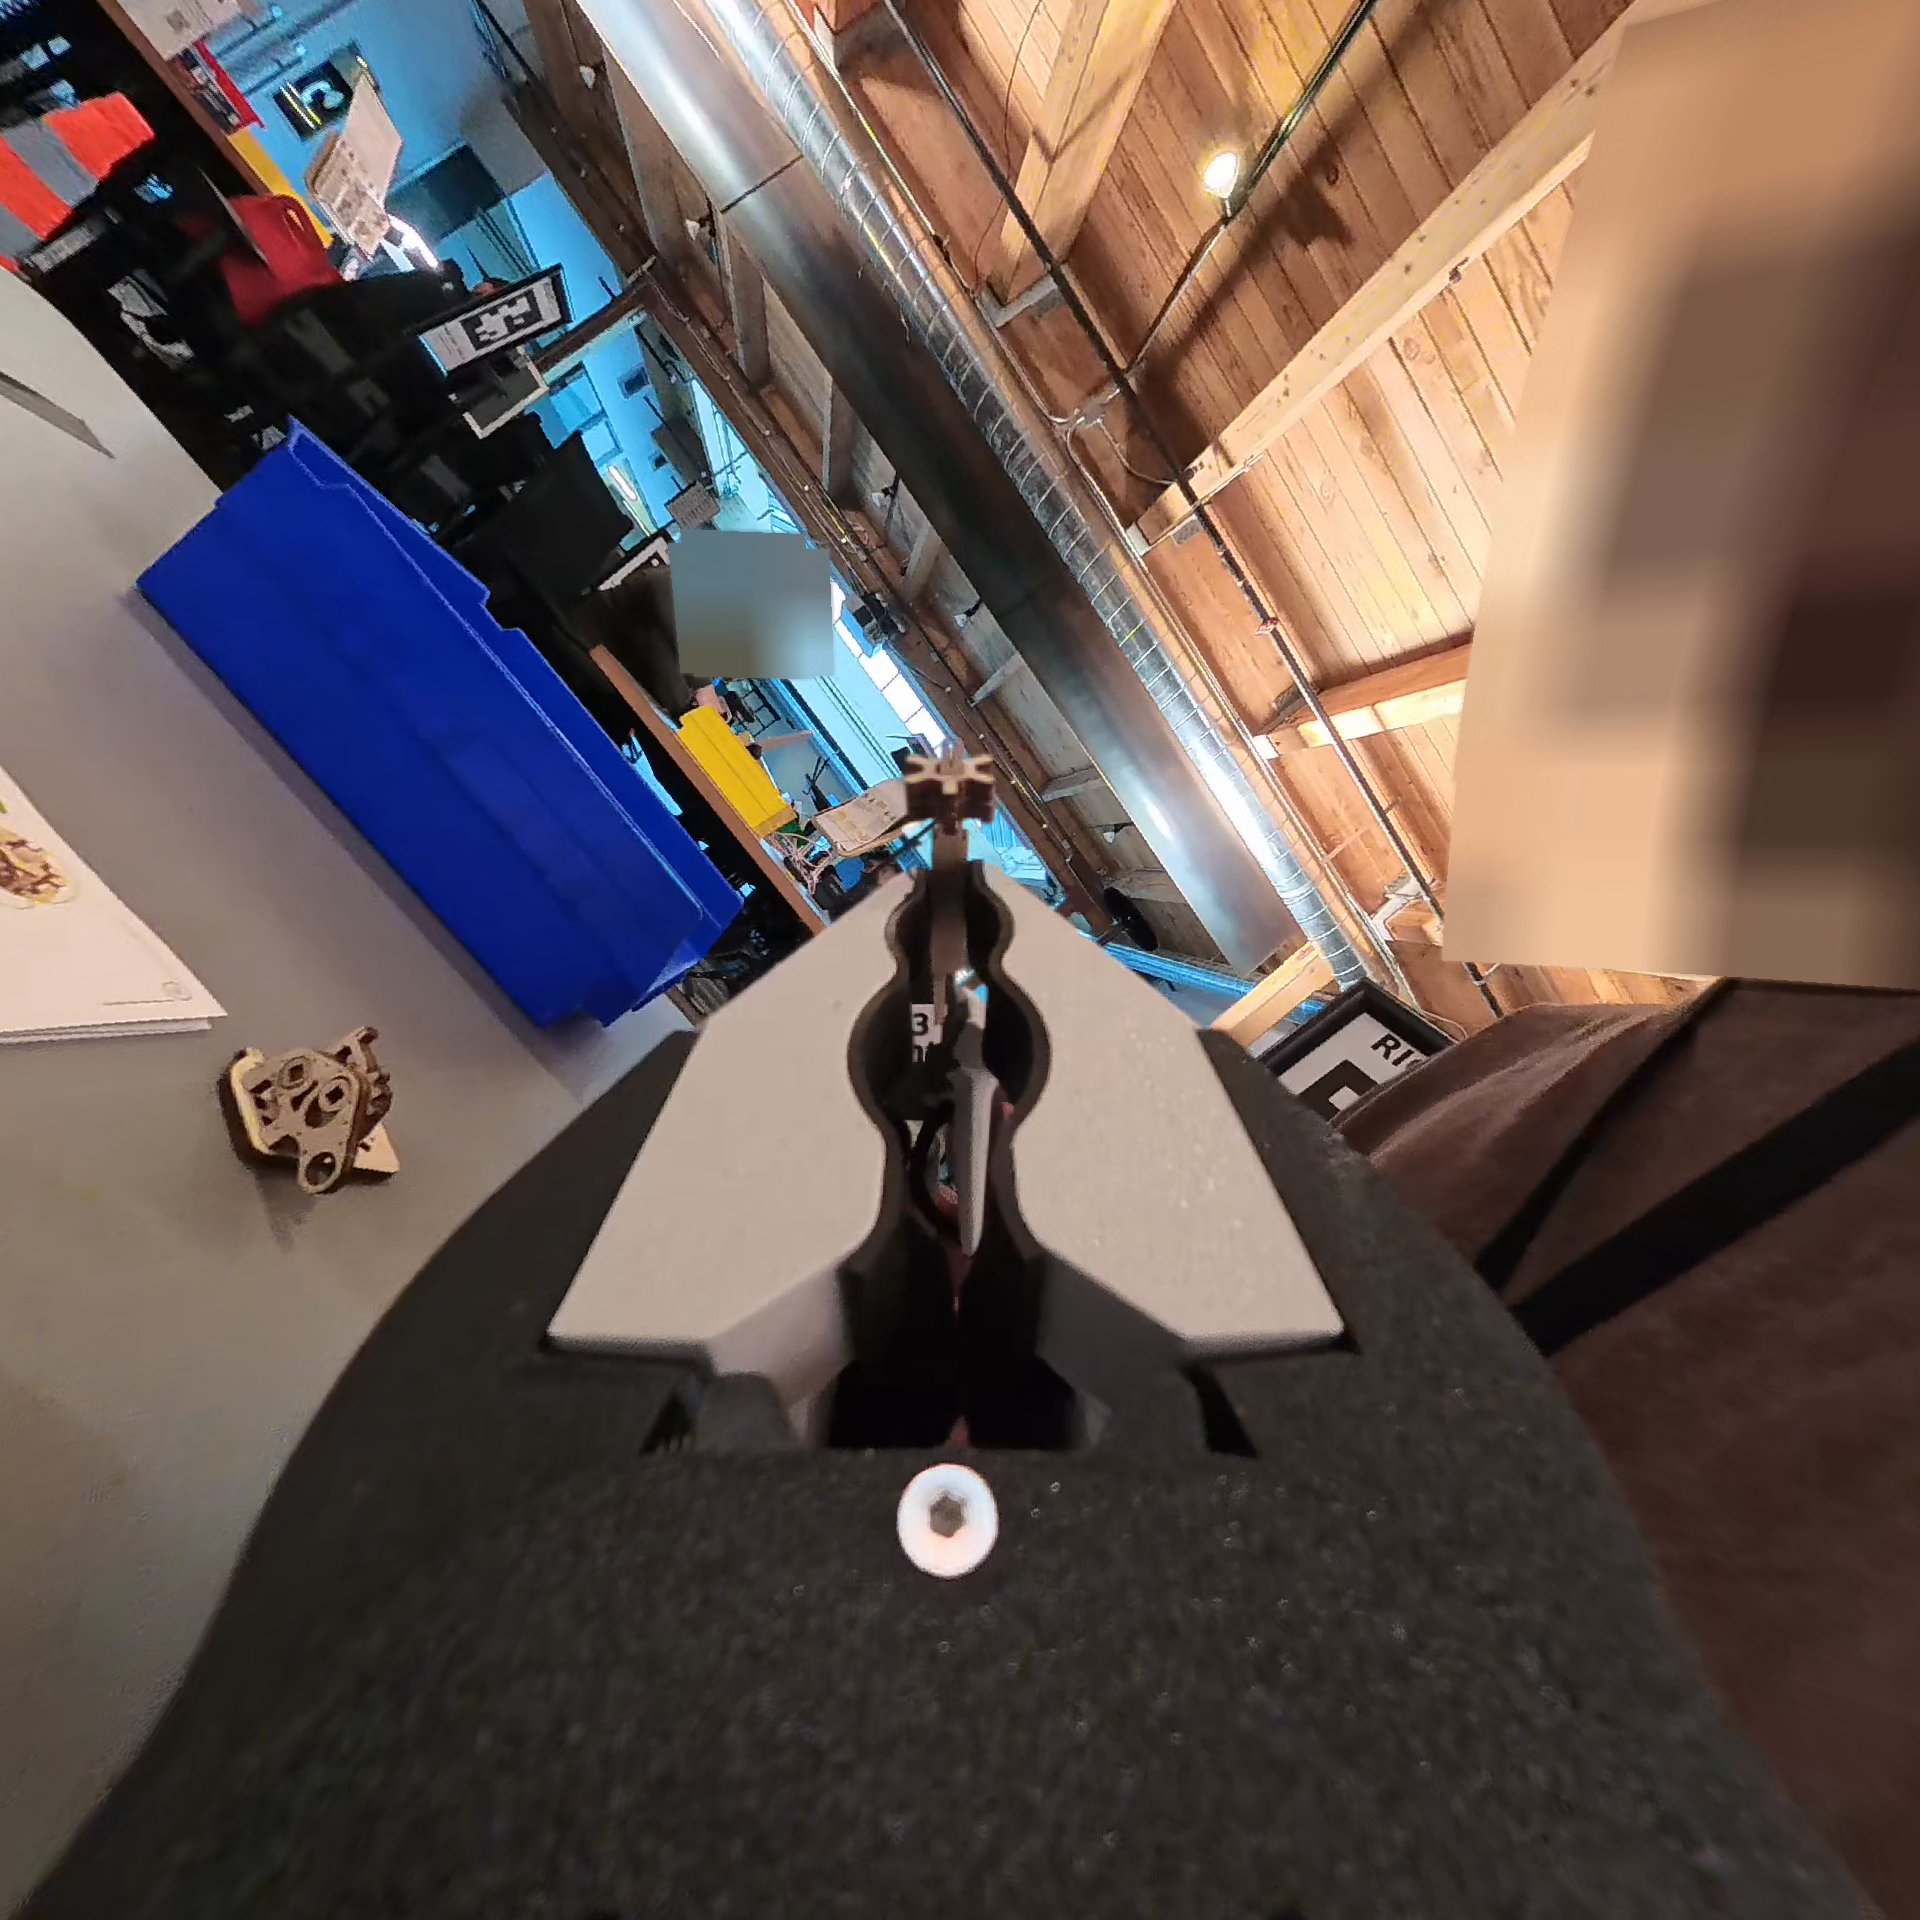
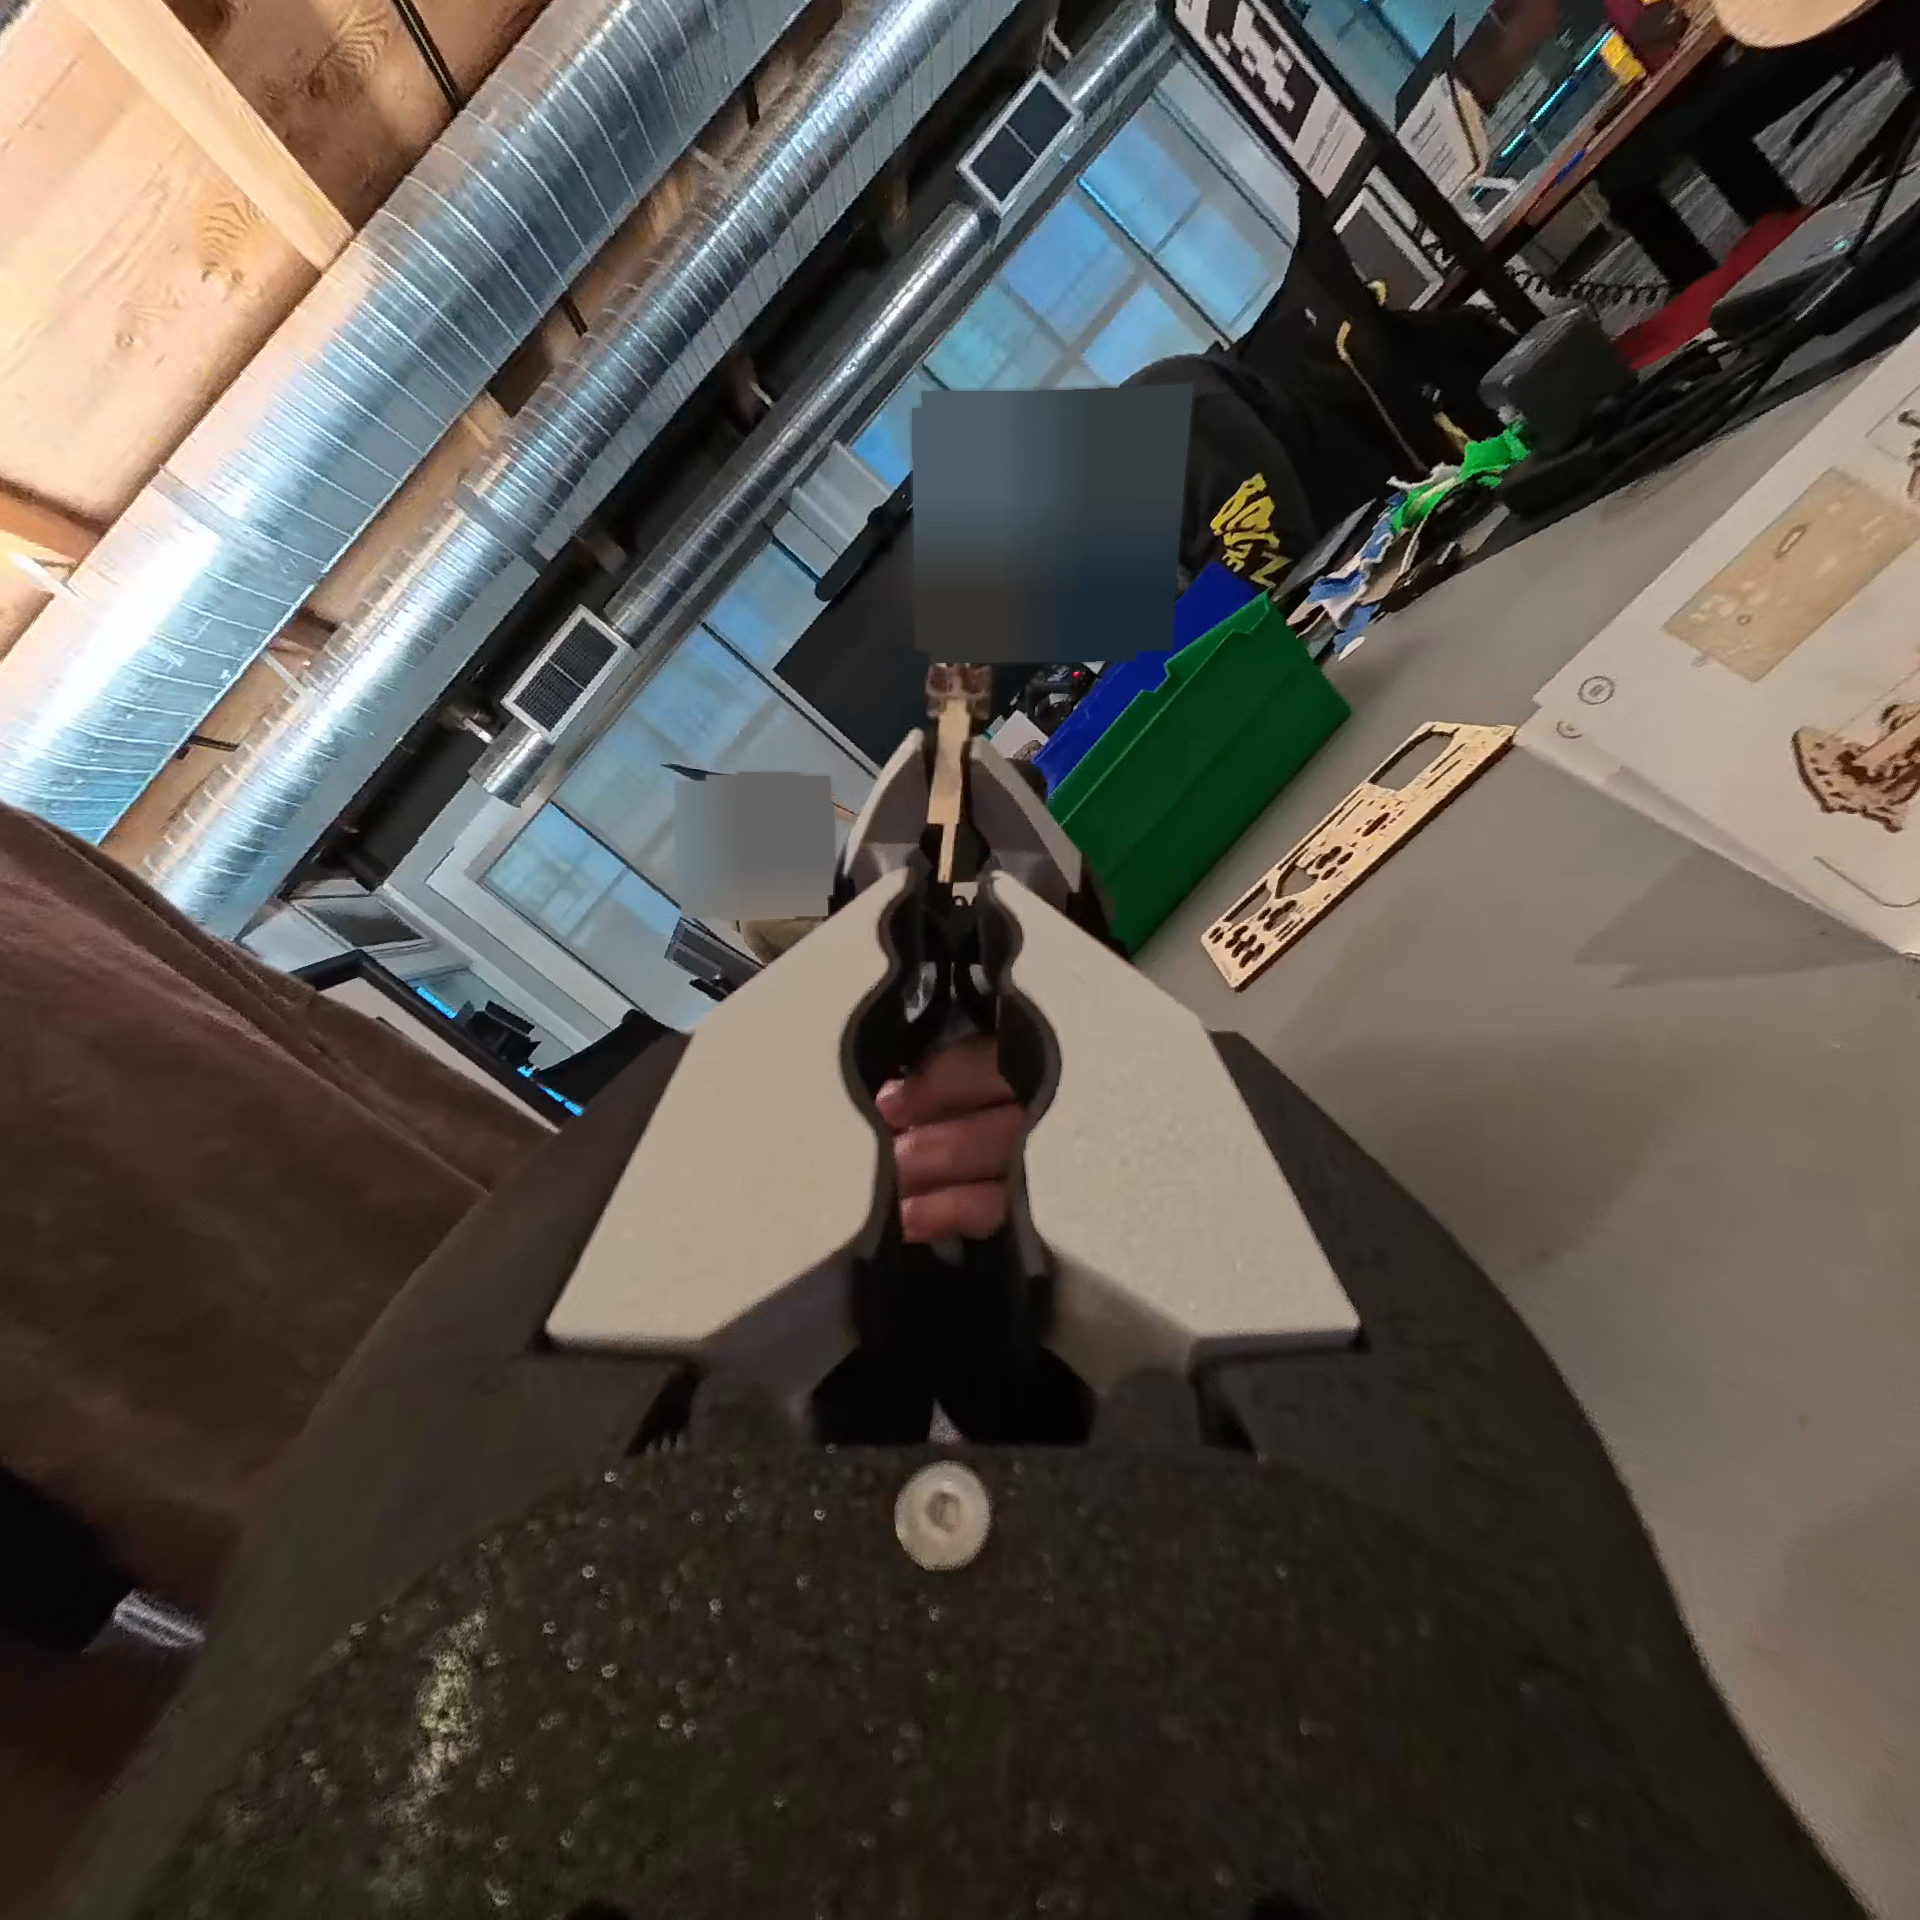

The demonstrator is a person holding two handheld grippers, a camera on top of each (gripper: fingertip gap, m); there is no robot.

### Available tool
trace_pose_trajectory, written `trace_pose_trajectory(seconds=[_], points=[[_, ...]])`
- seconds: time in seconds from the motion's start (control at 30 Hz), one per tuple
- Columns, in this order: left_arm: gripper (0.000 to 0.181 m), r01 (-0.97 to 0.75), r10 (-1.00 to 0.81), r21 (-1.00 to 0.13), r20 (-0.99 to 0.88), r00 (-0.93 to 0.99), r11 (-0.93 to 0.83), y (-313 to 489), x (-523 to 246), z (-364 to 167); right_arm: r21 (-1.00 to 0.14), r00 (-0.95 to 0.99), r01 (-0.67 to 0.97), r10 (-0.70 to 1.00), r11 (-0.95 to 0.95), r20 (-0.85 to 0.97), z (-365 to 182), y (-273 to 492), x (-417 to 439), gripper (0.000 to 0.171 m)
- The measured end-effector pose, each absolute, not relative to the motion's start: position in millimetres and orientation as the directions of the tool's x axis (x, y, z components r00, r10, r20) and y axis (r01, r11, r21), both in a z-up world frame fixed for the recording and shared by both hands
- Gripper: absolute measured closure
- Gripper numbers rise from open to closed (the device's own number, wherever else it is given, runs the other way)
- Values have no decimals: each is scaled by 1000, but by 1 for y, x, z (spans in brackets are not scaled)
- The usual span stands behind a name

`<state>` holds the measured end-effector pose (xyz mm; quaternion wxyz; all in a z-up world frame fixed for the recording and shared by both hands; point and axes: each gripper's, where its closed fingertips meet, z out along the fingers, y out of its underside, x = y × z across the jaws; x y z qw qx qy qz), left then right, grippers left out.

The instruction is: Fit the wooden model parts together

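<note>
My left gripper (image 1: pixel 948 883) is shut on a thin wooden stem. The stem carries a small gear-shaped wooden piece (image 1: pixel 945 792) that sticks out past the tips, held up in the air above the grey table (image 1: pixel 156 1299). My right gripper (image 2: pixel 951 883) is shut, its tips pinching the lower end of the same pale wooden strip (image 2: pixel 948 800), with the gear-shaped end (image 2: pixel 956 691) beyond. The left gripper's grey fingers (image 2: pixel 883 821) flank the strip from the far side. A hand (image 2: pixel 951 1153) shows through the right gripper's gap.
A wooden sub-assembly (image 1: pixel 307 1117) lies on the table near an instruction sheet (image 1: pixel 83 935) and a blue bin (image 1: pixel 436 727). In the right wrist view there are a green bin (image 2: pixel 1195 790), a laser-cut wooden sheet (image 2: pixel 1351 842) and more sheets (image 2: pixel 1714 727). A brown sleeve (image 2: pixel 208 1091) is at the left. My left and right fingertips are right by each other. About 15 cm separates my right fingertips from the wooden sub-assembly (image 1: pixel 307 1117).
</note>
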<state>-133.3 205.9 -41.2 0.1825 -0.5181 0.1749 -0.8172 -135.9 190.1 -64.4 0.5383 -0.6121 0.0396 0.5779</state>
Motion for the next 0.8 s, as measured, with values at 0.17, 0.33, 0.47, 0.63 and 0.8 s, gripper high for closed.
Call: trace_pose_trajectory(seconds=[0.17,0.33,0.47,0.63,0.8], points=[[177,96,-468,-471,788,-401,-877,197,-120,-46,-619,348,-668,562,-413,-750,-68,187,-132,170],[177,38,-500,-519,796,-341,-854,192,-103,-62,-654,454,-629,485,-419,-747,-83,183,-111,170],[130,-192,-665,-674,737,-119,-713,197,-82,-114,-664,596,-600,304,-446,-743,-113,174,-50,170],[94,-528,-966,-834,241,-93,-157,206,-60,-161,-527,720,-407,93,-746,-687,-159,143,-13,170],[88,-591,-931,-766,-29,-364,255,199,-39,-186,-498,837,-227,94,-837,-539,-153,143,2,170]])
